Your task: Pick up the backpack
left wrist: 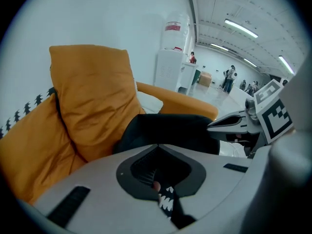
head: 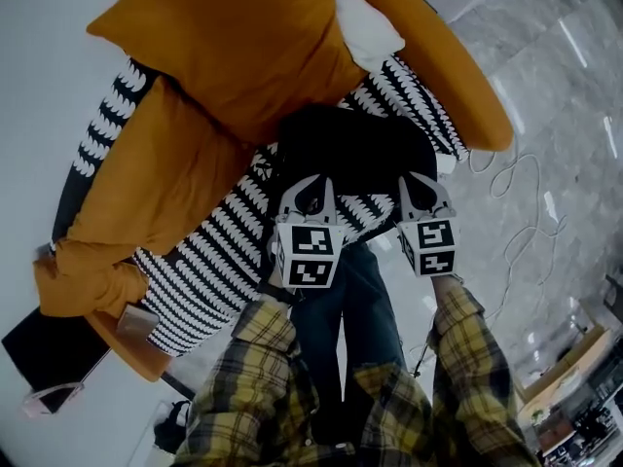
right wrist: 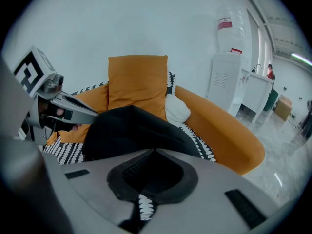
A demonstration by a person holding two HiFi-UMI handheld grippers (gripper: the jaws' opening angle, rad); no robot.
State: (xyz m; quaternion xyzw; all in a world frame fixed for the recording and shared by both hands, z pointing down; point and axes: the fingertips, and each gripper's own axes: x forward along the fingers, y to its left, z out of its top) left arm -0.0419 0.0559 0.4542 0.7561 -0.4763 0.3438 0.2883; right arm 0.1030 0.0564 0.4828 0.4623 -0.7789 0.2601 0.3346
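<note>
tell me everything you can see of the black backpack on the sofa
The black backpack looks like soft matte fabric, a rounded slumped lump with no straps or zips discernible. It lies on the black-and-white patterned blanket of the orange sofa, its far edge against the big orange cushion. The left gripper and right gripper reach its near edge, jaws together; contact can't be confirmed.

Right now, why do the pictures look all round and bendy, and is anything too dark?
Head view: the shiny floor has glare streaks, and the black backpack is a dark blob. Left gripper view: the wide lens bends the ceiling lights, and the corners go black. Right gripper view: same bending; the water cooler leans.
</note>
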